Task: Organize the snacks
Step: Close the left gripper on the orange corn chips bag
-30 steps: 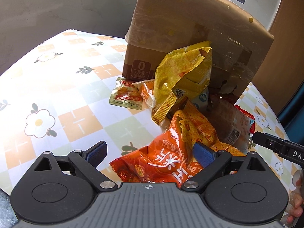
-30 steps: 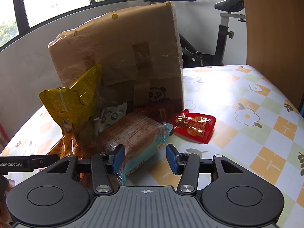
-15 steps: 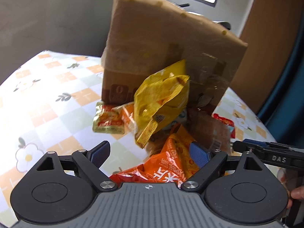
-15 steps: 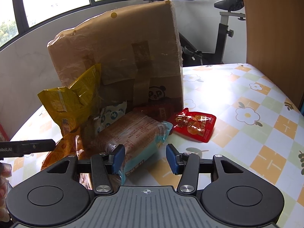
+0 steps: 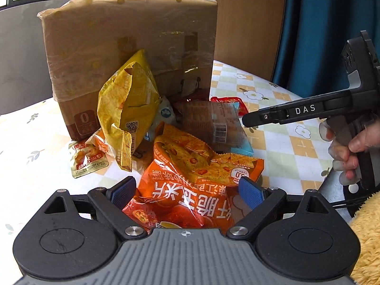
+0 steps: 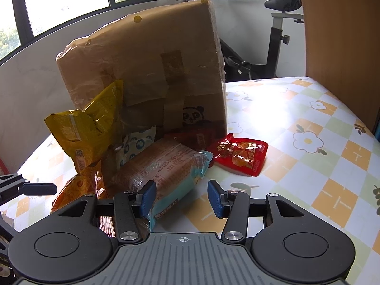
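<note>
Between the widely spread pads of the left tool (image 5: 187,191) lies the orange chips bag (image 5: 190,190), neither pad pressing it. Only the left wrist view shows this bag's front, a small gold sachet (image 5: 86,160) and the person's hand (image 5: 349,149) on the right tool's handle. The right wrist view alone shows the right tool (image 6: 181,198) with its jaws standing apart, unclamped, one pad beside the brown bread pack (image 6: 161,166), and the whole red sachet (image 6: 239,155). One yellow bag (image 5: 129,104) leans on one taped cardboard box (image 6: 147,71). A flower-checked tabletop (image 6: 308,154) carries everything. Behind stand windows, an exercise bike (image 6: 277,23), a wooden panel and a blue curtain (image 5: 315,30).
</note>
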